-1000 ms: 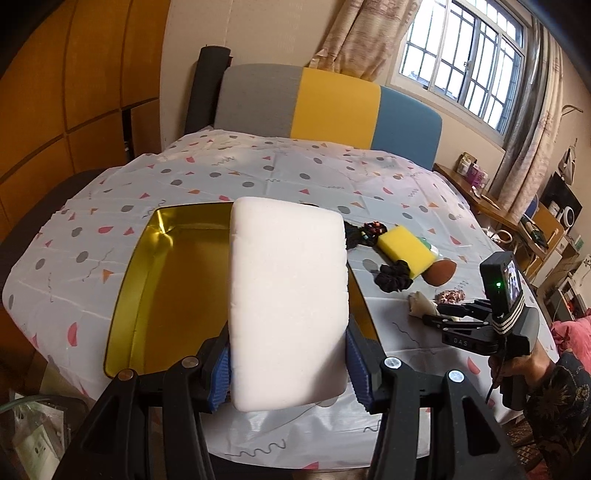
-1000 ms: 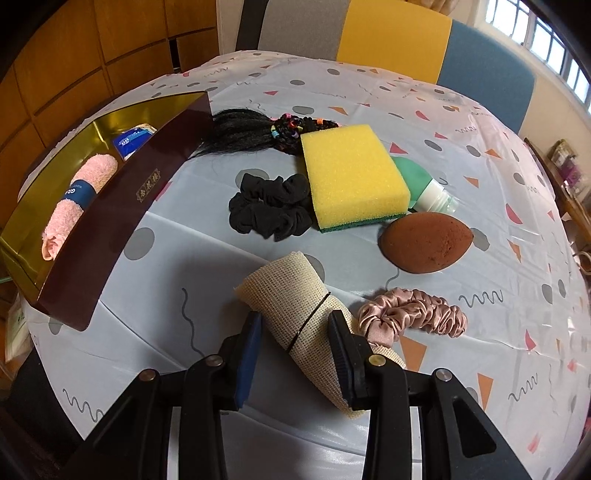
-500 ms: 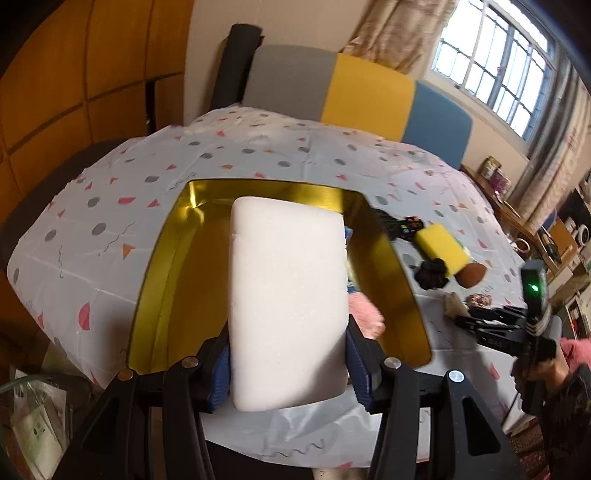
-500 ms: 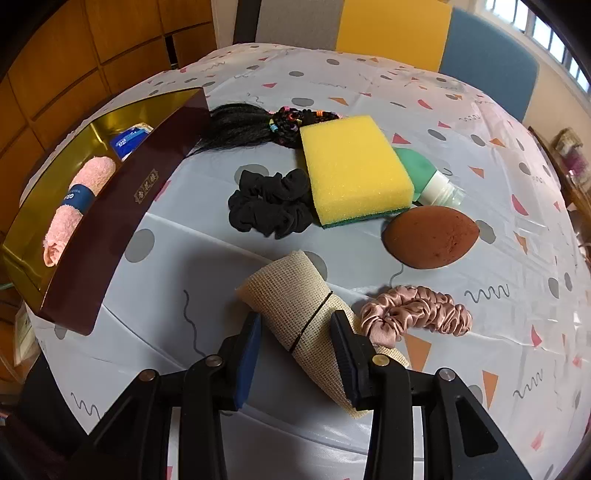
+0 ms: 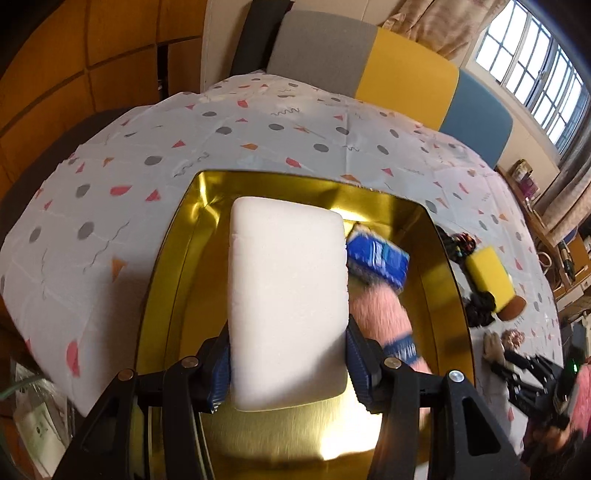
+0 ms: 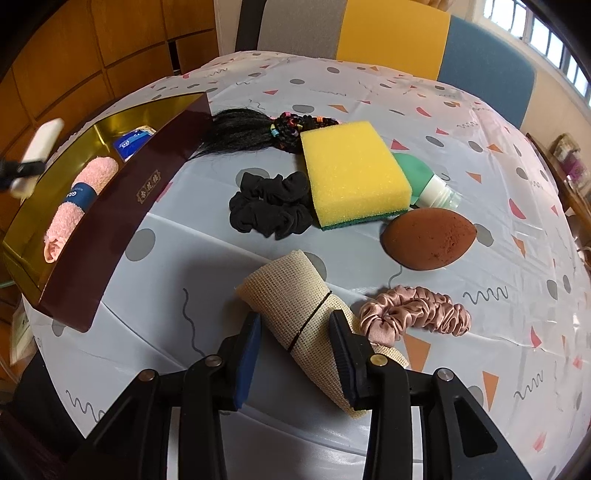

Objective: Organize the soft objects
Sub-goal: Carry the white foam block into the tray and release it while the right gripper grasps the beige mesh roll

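Observation:
My left gripper point(image 5: 288, 363) is shut on a white foam block point(image 5: 286, 295) and holds it over the gold-lined box point(image 5: 177, 258). A rolled pink towel point(image 5: 380, 317) and a blue packet point(image 5: 378, 258) lie in the box. My right gripper point(image 6: 295, 343) is open, its jaws on either side of a rolled beige mesh cloth point(image 6: 295, 306) that lies on the table. Beside it lie a pink scrunchie point(image 6: 413, 310), a brown sponge point(image 6: 428, 238), a yellow sponge point(image 6: 352, 173), a black scrunchie point(image 6: 271, 210) and a black hairpiece point(image 6: 251, 131).
The box point(image 6: 107, 206) has a dark red outer wall and stands at the table's left. A green bottle point(image 6: 428, 181) lies behind the yellow sponge. A tricolour chair point(image 6: 369, 29) stands at the far edge. The patterned tablecloth point(image 5: 147, 147) covers the table.
My left gripper has moved forward and down over the box with the foam block. My right gripper has stayed around the mesh roll, barely moving.

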